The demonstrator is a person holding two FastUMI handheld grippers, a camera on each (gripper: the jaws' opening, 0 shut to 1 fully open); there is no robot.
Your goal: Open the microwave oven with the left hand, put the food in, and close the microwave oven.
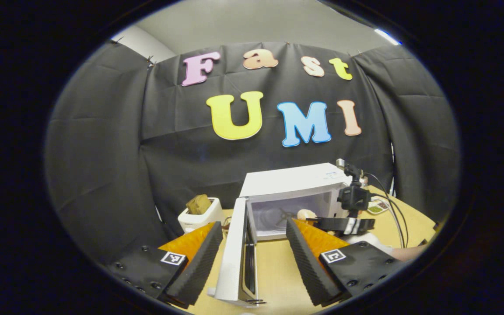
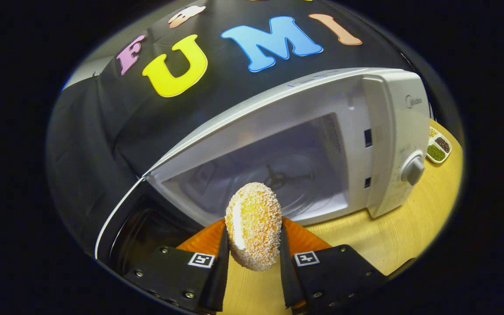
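Microwave [image 1: 293, 183] sits on table [image 1: 274, 271], door [image 1: 233, 253] swung open at its left. Toaster [image 1: 199, 216] left of microwave, against the booth wall. Divided snack tray [image 2: 438, 146] right of microwave. Food [image 2: 254, 225] just before microwave's open cavity.

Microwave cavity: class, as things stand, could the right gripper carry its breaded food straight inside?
Probably yes. The door stands swung wide, the cavity gapes ahead of the right gripper, shut on the food, with nothing between.

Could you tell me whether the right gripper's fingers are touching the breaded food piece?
Touching. The right gripper view shows both fingers pressed against the sides of the breaded food piece.
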